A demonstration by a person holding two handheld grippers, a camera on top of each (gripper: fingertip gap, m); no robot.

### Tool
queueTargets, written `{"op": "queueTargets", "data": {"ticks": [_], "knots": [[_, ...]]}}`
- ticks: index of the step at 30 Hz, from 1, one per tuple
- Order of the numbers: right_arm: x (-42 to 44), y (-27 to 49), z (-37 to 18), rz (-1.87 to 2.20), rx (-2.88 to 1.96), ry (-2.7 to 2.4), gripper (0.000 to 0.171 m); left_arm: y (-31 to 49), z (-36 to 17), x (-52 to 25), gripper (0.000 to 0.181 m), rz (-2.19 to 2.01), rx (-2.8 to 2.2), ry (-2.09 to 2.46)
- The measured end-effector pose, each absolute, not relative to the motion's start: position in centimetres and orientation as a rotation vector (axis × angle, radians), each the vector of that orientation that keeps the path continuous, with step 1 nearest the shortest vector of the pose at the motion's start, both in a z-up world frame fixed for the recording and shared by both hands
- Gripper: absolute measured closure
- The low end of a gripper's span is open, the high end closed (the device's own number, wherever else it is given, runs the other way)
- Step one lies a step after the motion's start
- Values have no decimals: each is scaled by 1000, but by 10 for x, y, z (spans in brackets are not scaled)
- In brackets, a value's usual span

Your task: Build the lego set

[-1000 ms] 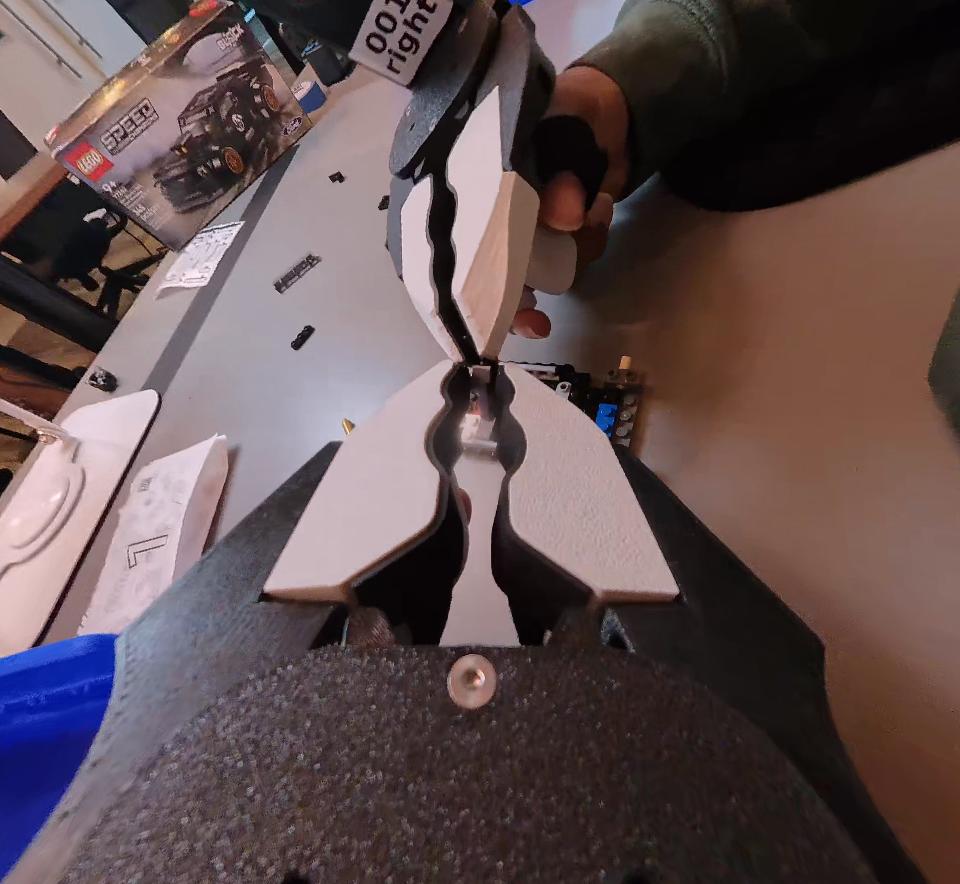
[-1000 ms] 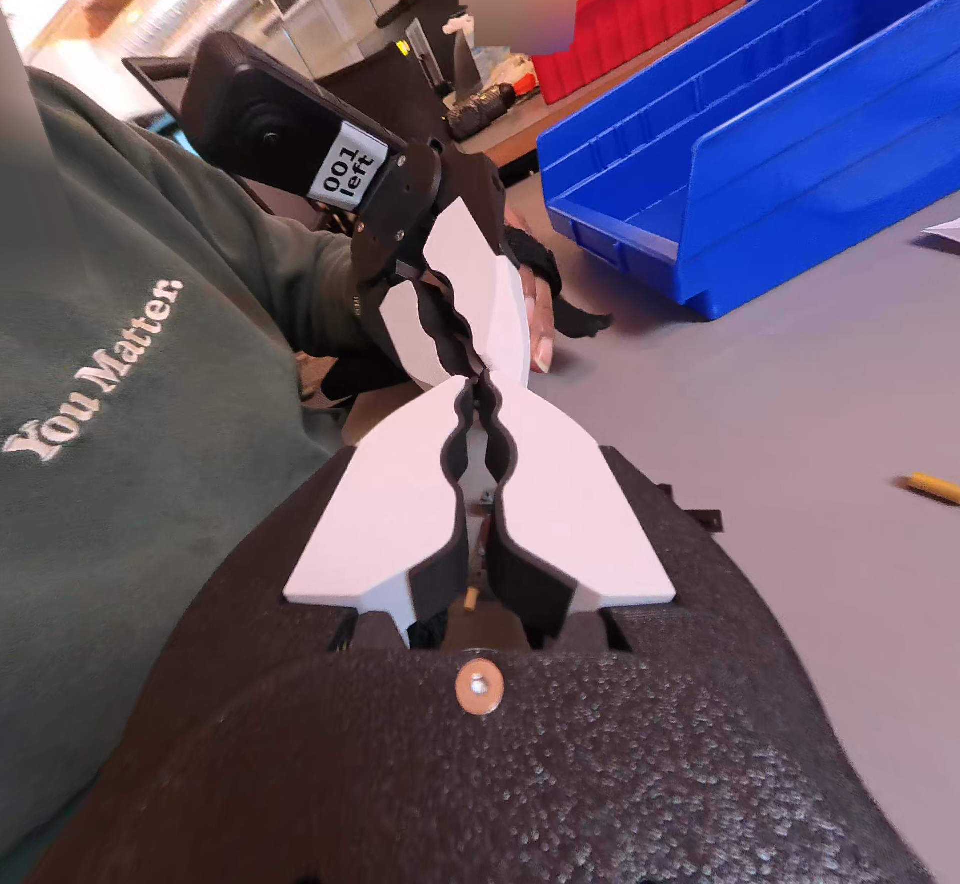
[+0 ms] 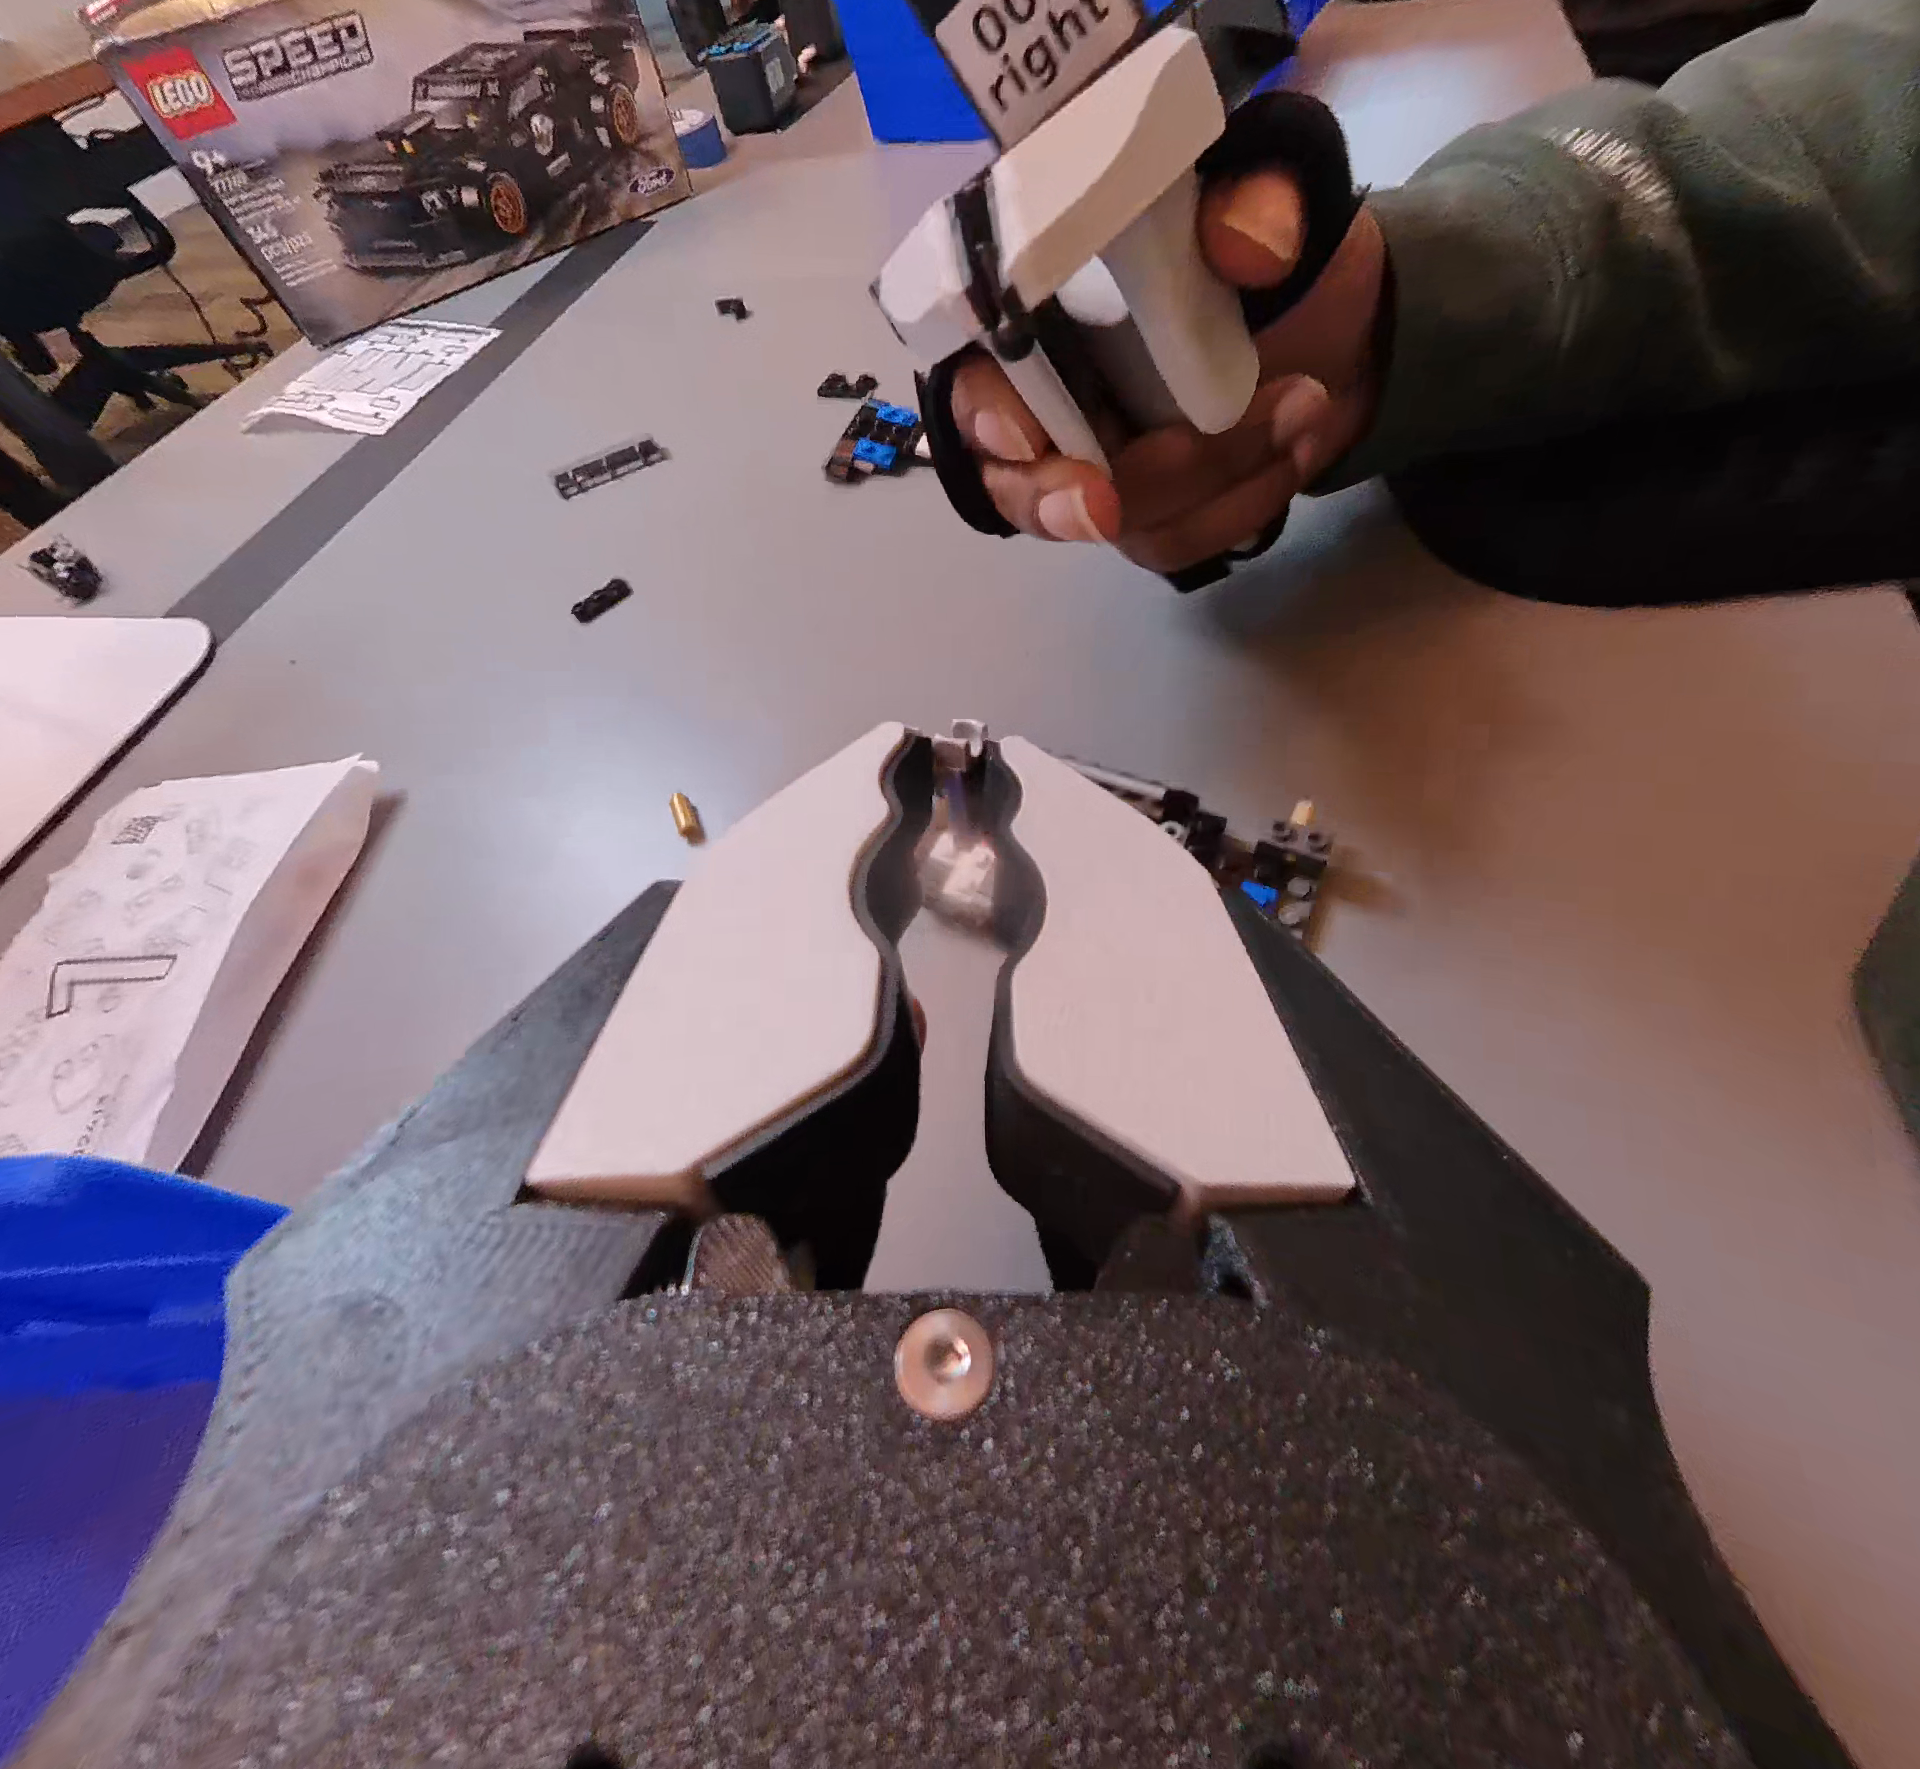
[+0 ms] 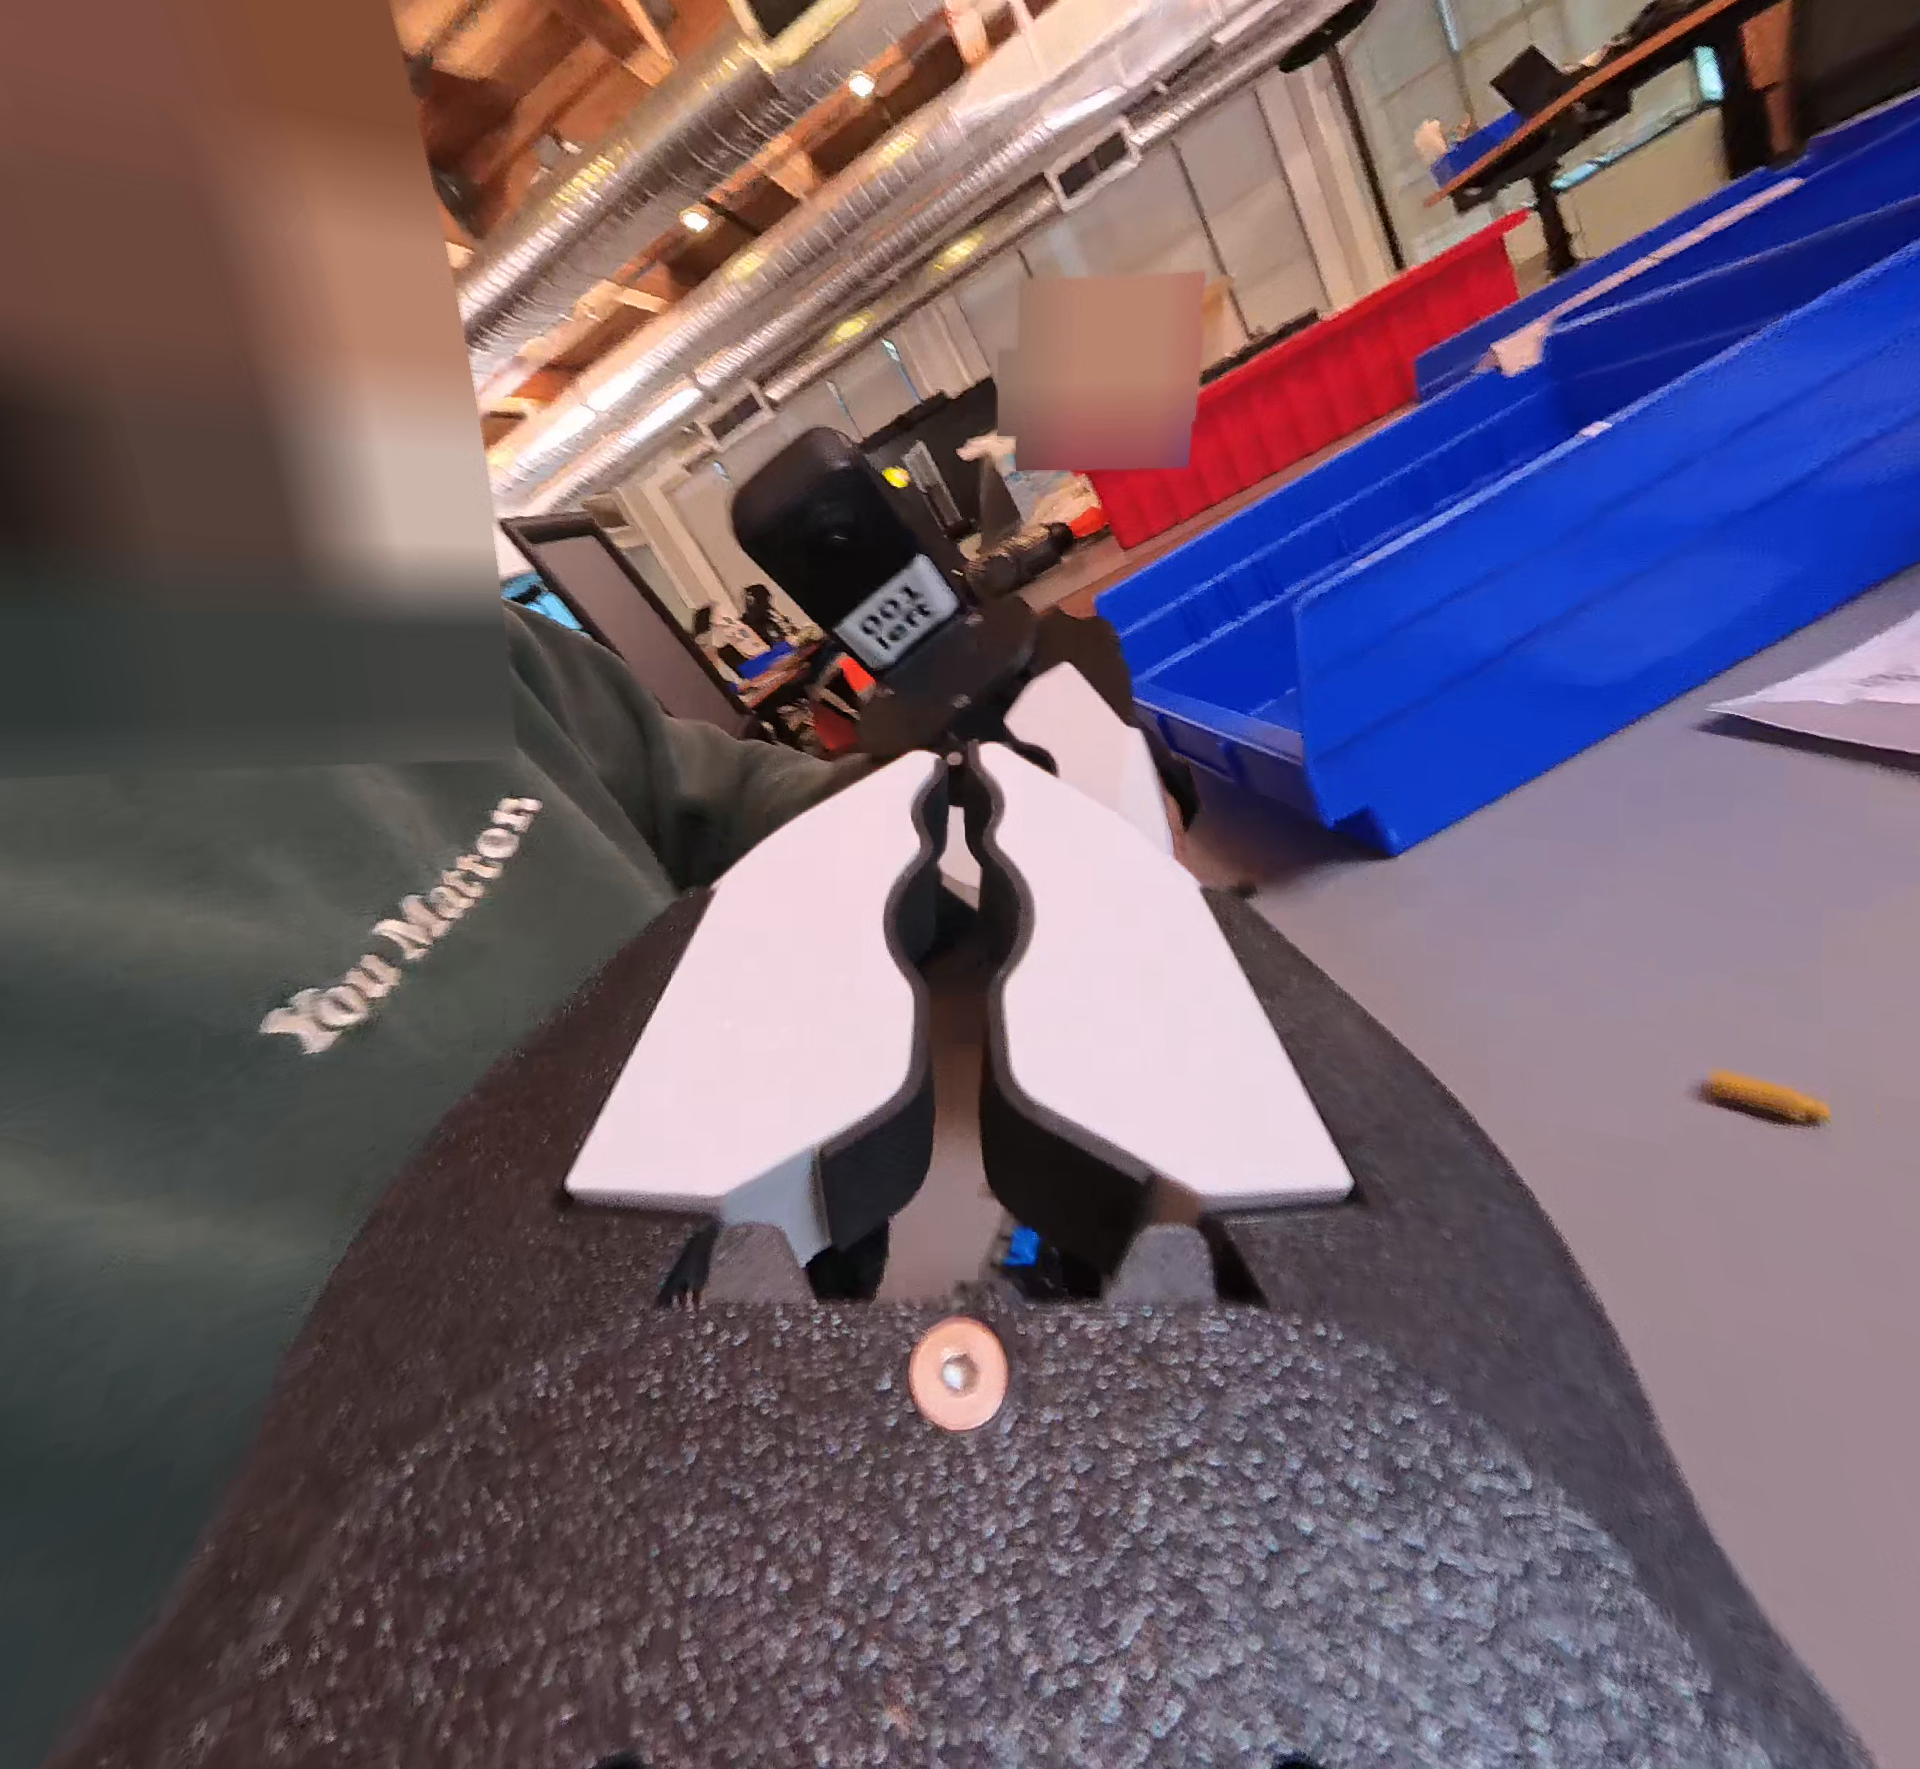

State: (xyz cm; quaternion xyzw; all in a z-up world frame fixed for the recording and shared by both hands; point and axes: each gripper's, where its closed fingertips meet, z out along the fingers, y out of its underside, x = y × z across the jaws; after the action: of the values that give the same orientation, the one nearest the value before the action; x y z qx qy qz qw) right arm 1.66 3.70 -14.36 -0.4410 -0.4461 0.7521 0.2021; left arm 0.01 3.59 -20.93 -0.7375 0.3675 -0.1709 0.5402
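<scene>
Our left gripper (image 3: pixel 961 753) pinches a small grey piece (image 3: pixel 961 836) (light, stiff, easily dropped) at its tips, while our right gripper (image 4: pixel 961 769) hovers closed, seemingly empty.

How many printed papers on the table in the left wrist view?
2. One flat sheet lies before the toy box; one crumpled paper sits near left, by the blue bin. Others may be hidden behind the left gripper.
</scene>
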Motion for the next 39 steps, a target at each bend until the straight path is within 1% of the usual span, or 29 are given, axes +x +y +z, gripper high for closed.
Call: {"op": "queueTargets", "data": {"ticks": [7, 12, 16, 17, 19, 21, 23, 24, 27, 30, 35, 39], "knots": [[-2, 54, -180, 1598, -1370, -1378, 168, 42, -210, -16, 171, -200, -1712, 898], [-8, 48, -194, 1436, -1342, -1478, 168, 44, -213, -19, 171, -98, -1688, 944], [-9, 42, -197, 1410, -1313, -1515, 168, 47, -230, -24, 171, -3, -1747, 997], [-9, 41, -197, 1407, -1308, -1520, 168, 46, -235, -24, 169, -14, -1772, 1005], [-9, 40, -197, 1404, -1304, -1526, 168, 45, -239, -22, 152, -82, -1813, 984], [-9, 40, -195, 1424, -1303, -1516, 168, 41, -231, -15, 139, -219, -1803, 934], [-9, 39, -188, 1502, -1313, -1466, 168, 38, -217, -10, 136, -327, -1757, 886], [-9, 39, -183, 1564, -1329, -1421, 168, 38, -211, -10, 138, -333, -1732, 871], [-10, 42, -167, 1796, -1374, -1255, 169, 38, -199, -8, 153, -282, -1656, 856], [-12, 47, -162, 1953, -1437, -1132, 169, 41, -183, -9, 164, -164, -1565, 825], [-16, 44, -159, 2152, -1502, -1017, 169, 46, -165, -13, 169, 25, -1467, 812], [-18, 43, -156, 2261, -1526, -924, 168, 45, -163, -11, 173, 68, -1437, 833]]}}
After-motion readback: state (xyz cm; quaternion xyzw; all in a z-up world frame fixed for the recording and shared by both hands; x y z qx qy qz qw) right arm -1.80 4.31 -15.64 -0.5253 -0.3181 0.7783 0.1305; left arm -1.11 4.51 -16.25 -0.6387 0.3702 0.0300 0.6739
